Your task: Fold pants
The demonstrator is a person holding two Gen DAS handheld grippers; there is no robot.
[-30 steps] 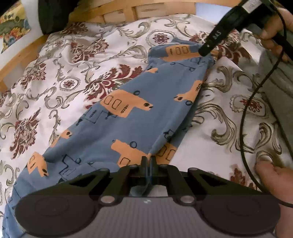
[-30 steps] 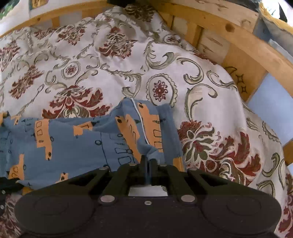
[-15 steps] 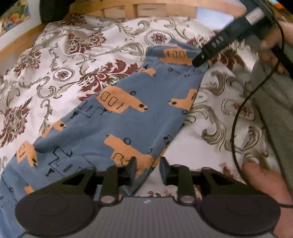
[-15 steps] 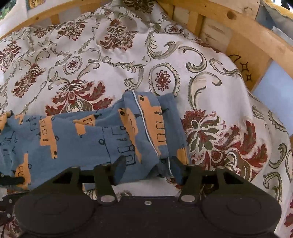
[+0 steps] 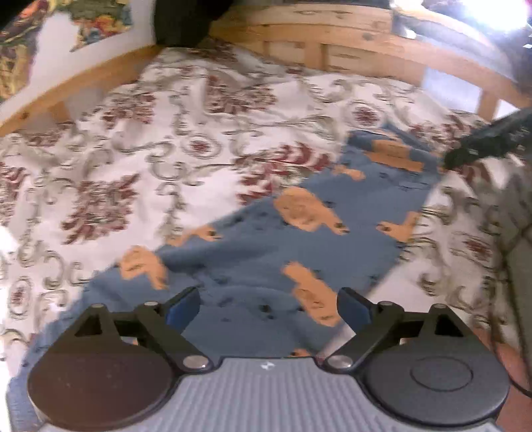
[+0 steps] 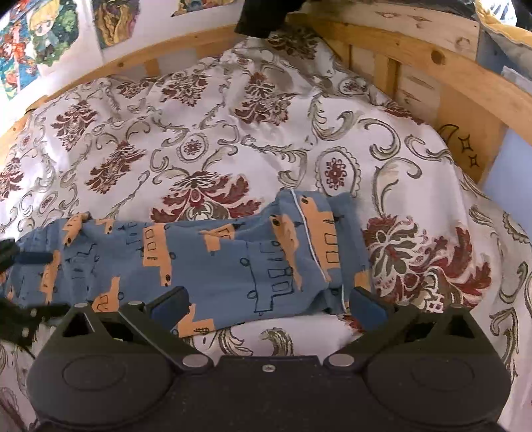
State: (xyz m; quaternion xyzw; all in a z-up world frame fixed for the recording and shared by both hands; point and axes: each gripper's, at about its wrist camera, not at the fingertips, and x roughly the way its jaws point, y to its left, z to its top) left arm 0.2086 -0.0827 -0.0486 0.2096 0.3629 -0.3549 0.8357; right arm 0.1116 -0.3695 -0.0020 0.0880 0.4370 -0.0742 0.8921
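Blue pants (image 5: 299,246) with orange truck prints lie flat on a floral bedspread (image 5: 166,159), folded lengthwise. My left gripper (image 5: 267,310) is open just above one end of them, holding nothing; this view is blurred. My right gripper (image 6: 269,304) is open too, over the near edge of the pants (image 6: 232,262) by the waistband end, with nothing between its fingers. The right gripper (image 5: 478,146) also shows as a dark bar at the far end of the pants in the left wrist view. The left gripper's tip peeks in at the right wrist view's left edge.
A wooden bed frame (image 6: 432,69) curves round the far and right sides of the bedspread (image 6: 232,133). Cartoon posters (image 6: 36,43) hang on the wall behind. A dark cloth (image 6: 262,16) drapes over the rail. A grey fabric mass (image 5: 518,232) and a black cable sit at the right.
Both grippers were shut on the pants a second ago. They have opened wide, let go of the fabric, and pulled back and up; the pants now rest on the bed.
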